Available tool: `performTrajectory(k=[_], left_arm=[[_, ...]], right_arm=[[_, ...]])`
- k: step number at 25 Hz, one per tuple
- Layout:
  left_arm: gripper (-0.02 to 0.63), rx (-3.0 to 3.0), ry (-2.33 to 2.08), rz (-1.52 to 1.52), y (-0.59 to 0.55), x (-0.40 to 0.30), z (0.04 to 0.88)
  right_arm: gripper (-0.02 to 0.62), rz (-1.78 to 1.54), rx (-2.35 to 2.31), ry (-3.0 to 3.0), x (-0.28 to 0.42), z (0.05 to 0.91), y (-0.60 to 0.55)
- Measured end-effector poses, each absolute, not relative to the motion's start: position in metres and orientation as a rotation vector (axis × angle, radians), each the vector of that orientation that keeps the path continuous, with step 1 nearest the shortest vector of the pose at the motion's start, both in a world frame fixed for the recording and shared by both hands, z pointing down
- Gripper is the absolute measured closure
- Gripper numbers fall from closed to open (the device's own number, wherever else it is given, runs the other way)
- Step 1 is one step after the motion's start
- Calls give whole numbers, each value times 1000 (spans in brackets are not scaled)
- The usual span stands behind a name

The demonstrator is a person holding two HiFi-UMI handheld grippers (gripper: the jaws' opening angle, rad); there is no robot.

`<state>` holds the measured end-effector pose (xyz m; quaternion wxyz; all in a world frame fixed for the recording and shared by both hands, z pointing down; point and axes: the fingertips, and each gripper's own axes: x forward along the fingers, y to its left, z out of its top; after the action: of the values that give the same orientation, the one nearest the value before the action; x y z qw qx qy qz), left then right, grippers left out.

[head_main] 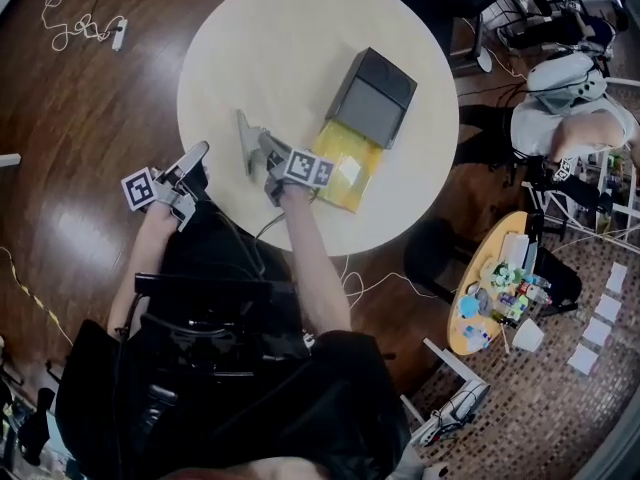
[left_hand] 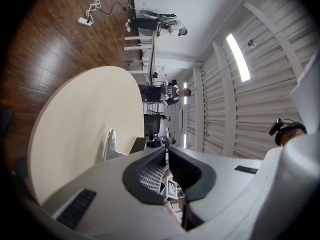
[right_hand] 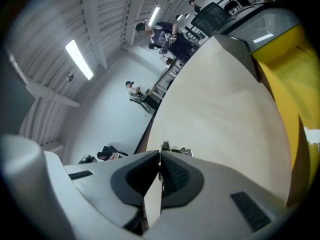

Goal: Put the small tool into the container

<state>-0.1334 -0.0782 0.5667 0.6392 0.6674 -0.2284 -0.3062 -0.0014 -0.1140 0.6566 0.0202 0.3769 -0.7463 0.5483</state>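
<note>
small tool (head_main: pixel 244 144): thin flat grey metal, centre-left of the head view, at the table.
right gripper (right_hand: pixel 160 153): clamped on the tool's edge.
container (head_main: pixel 375 96): boxy, dark grey, right of the tool.
left gripper (left_hand: pixel 167 150): closed, empty.
table (head_main: pixel 300 38): round, pale, smooth.

A round, cream-coloured table (head_main: pixel 290 48) with a smooth matt top stands on a dark wooden plank floor (head_main: pixel 90 98). Right of the table's middle lies a dark grey rectangular box (head_main: pixel 375 96), and a flat yellow plastic tray (head_main: pixel 345 168) with pale label patches touches the box's near end and reaches almost to the table's near rim. Just left of the tray, on otherwise bare tabletop, a thin grey small metal tool (head_main: pixel 245 140) stands on edge with its lower edge against the top, apart from both box and tray.
</note>
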Motion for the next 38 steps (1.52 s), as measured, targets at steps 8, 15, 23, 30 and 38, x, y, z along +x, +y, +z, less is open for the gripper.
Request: performTrajectory(k=[8, 15, 23, 30, 38], left_arm=[[586, 1540, -483, -634, -79, -108, 567], [586, 1550, -454, -589, -77, -85, 565], [586, 1564, -467, -570, -75, -80, 562], [586, 1559, -501, -581, -74, -86, 563], [586, 1560, -520, -586, -69, -83, 560]], right_arm=[[606, 1801, 1312, -2387, 57, 615, -84], [606, 1830, 1559, -2416, 142, 588, -61], [606, 1793, 1748, -2453, 214, 584, -59], [606, 1837, 1915, -2292, 254, 608, -57], [606, 1850, 1996, -2193, 277, 629, -58]])
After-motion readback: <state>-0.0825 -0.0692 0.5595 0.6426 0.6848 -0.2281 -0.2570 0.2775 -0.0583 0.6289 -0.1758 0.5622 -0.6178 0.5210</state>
